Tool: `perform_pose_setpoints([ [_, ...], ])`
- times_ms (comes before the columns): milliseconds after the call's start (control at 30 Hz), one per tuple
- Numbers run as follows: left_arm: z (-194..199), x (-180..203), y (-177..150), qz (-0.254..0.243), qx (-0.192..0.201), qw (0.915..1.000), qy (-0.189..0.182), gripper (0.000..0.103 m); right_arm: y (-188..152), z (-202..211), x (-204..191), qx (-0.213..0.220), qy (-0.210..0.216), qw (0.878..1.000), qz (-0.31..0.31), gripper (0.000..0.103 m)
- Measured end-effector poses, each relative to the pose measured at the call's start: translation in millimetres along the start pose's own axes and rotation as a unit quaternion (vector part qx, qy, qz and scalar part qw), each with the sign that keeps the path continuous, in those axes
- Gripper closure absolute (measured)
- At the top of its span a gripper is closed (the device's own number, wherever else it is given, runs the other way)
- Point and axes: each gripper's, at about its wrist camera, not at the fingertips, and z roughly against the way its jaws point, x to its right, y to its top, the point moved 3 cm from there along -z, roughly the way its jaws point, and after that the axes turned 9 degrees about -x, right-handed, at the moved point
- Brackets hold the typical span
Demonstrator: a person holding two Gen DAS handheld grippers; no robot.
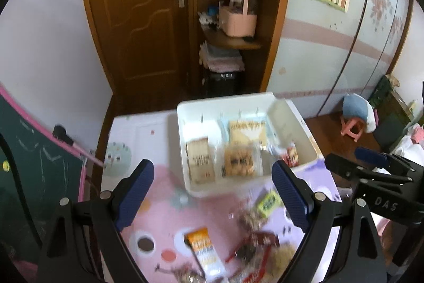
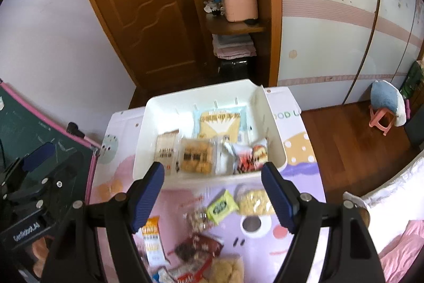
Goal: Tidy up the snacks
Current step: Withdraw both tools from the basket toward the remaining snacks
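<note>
Snacks (image 2: 196, 155) partly fill the white bin (image 2: 275, 129); loose packets (image 2: 221, 206) remain on the mat; both claws (image 1: 212, 192) (image 2: 212, 192) spread, empty.

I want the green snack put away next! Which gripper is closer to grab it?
Probably the right gripper: the green snack lies between its open fingers, just below. For the left gripper, it sits beside the right-hand finger.

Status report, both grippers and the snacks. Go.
Left gripper open, empty. Right gripper open, empty. White plastic bin holds several packets; loose snack packets wait on the pink cartoon mat. Nothing blocking.
</note>
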Motion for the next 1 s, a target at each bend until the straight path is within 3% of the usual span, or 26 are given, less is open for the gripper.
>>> perform_pose_setpoints([
  [200, 35.1, -5.8, -33.3, 0.010, 0.022, 0.9997, 0.006, 0.001, -39.3, 20.6, 4.1, -0.009, 0.016, 1.000, 0.002, 0.027],
  [533, 68.5, -15.3, -82.8, 0.021, 0.023, 0.9991, 0.030, 0.001, -93.0, 43.2, -1.1, -0.008, -0.003, 0.999, 0.037, 0.027],
  [700, 53.8, -31.4, -106.4, 0.051, -0.013, 0.9982, 0.027, 0.001, -114.5, 41.9, -4.0, -0.008, -0.017, 0.998, 0.057, 0.027],
  [867, 24.5, -47.6, -134.8, 0.079, -0.062, 0.9939, 0.047, 0.002, -136.1, 22.9, 3.8, -0.037, -0.018, 0.998, 0.055, 0.027],
  [1000, -12.0, -55.1, -159.1, 0.088, -0.116, 0.9883, 0.046, 0.015, -153.3, -3.2, 15.9, -0.074, -0.015, 0.996, 0.039, 0.027],
])
